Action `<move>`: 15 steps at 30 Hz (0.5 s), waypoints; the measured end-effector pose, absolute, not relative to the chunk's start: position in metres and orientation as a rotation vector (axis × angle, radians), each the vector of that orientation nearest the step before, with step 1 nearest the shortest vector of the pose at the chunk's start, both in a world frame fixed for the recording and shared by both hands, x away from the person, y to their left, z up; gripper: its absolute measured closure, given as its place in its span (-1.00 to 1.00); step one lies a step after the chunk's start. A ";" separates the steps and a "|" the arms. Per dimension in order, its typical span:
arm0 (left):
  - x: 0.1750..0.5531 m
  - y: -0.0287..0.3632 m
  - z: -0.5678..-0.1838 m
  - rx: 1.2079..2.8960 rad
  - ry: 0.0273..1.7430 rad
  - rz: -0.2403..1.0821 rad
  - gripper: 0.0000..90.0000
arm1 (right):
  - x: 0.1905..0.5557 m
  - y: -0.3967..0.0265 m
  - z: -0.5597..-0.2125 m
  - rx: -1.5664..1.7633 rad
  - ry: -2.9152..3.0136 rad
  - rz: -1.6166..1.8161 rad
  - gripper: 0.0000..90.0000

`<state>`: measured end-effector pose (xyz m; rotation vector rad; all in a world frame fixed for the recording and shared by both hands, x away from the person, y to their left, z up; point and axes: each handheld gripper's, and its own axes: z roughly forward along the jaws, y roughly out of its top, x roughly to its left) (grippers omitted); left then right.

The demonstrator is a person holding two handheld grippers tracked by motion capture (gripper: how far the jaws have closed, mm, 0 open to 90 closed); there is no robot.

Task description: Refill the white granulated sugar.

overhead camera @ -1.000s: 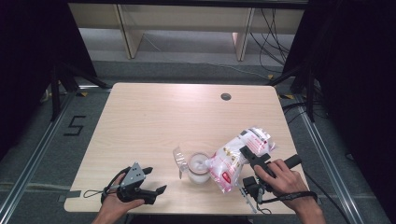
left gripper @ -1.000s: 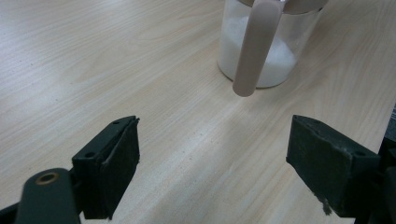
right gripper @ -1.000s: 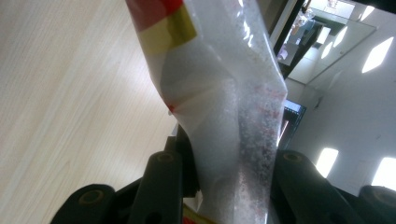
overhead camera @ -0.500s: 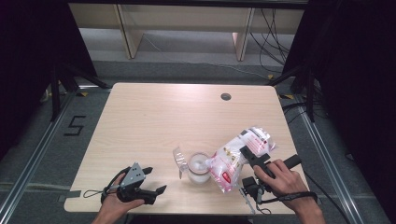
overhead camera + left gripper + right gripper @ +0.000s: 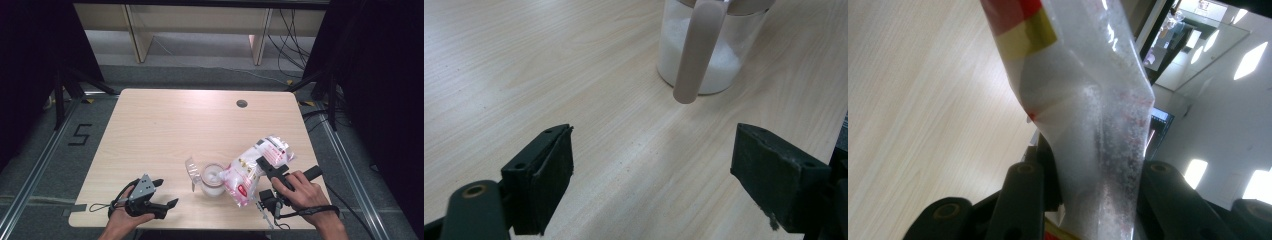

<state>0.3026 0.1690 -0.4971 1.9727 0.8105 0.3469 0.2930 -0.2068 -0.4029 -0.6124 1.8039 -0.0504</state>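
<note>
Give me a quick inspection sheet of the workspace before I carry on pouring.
Surface: wooden table, round grommet hole near far edge.
Job's things: bag tilted over glass jar; jar part filled with white grains, lid flipped open.
Clutter: nothing seen.
Grippers: right gripper clamped on bag; left gripper jaws open, on table.
Cables: one trails from each gripper.
Surroundings: floor rails, shelving, black stands.
</note>
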 end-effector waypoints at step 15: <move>0.303 0.170 -0.497 1.989 0.802 0.362 -0.63 | 0.294 -0.207 -0.402 -0.630 1.801 -0.053 0.62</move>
